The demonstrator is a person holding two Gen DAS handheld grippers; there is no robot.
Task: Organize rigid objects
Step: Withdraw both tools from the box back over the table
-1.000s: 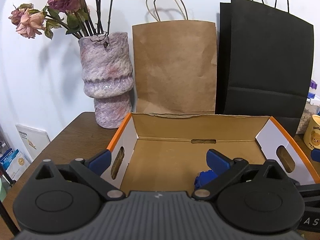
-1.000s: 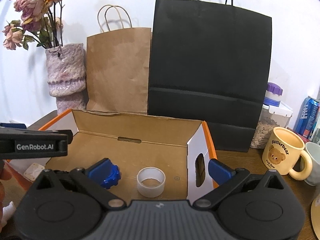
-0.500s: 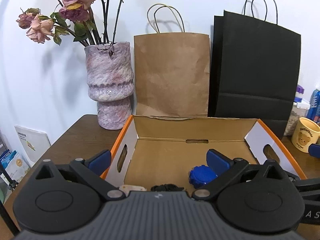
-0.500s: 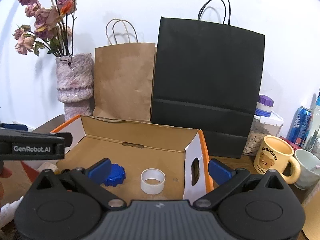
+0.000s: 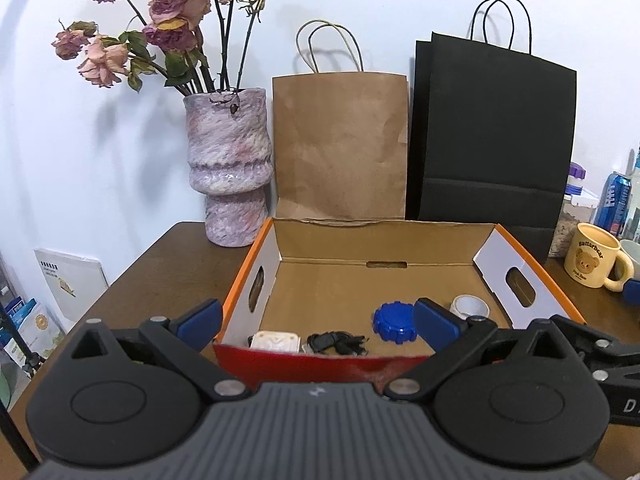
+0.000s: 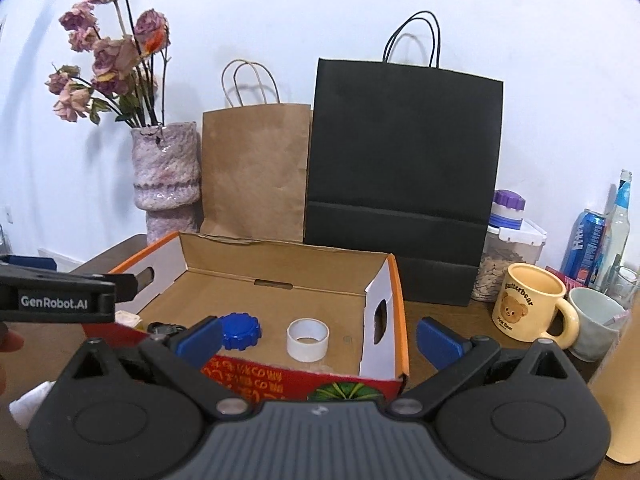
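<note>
We see both grippers held wide apart and empty, above the near side of the box (image 5: 384,364). The left gripper (image 5: 318,322) has its blue pads spread to either side of the box's near wall; the right gripper (image 6: 320,336) straddles the box's right wall, one pad over the floor, the other outside. The box sits open on the table (image 5: 160,264), orange-edged, red on the near face. In the left view, four things lie on its floor near the front: a white block (image 5: 275,340) at 7 o'clock, a black tangle (image 5: 336,342) just beside it at 6, the blue cap (image 5: 394,321) at 5, the tape ring (image 5: 469,307) at 4, against the right wall. In the right view the cap (image 6: 240,330) sits at 9 o'clock from the ring (image 6: 308,339), apart from it; we cannot tell what the black tangle is. Behind the box, at 12 o'clock, stand a brown bag (image 5: 340,148) and a black bag (image 5: 494,140), upright against the wall; the vase (image 5: 228,164) with dried roses is at 11. At 3 o'clock from the box, the right view shows a yellow mug (image 6: 528,304), a pale cup (image 6: 594,326) touching it or nearly so, a jar (image 6: 506,256), a can (image 6: 582,244) and a bottle (image 6: 618,232). The left gripper's arm crosses the right view at 9 o'clock, with a fingertip (image 6: 10,342) under it.
</note>
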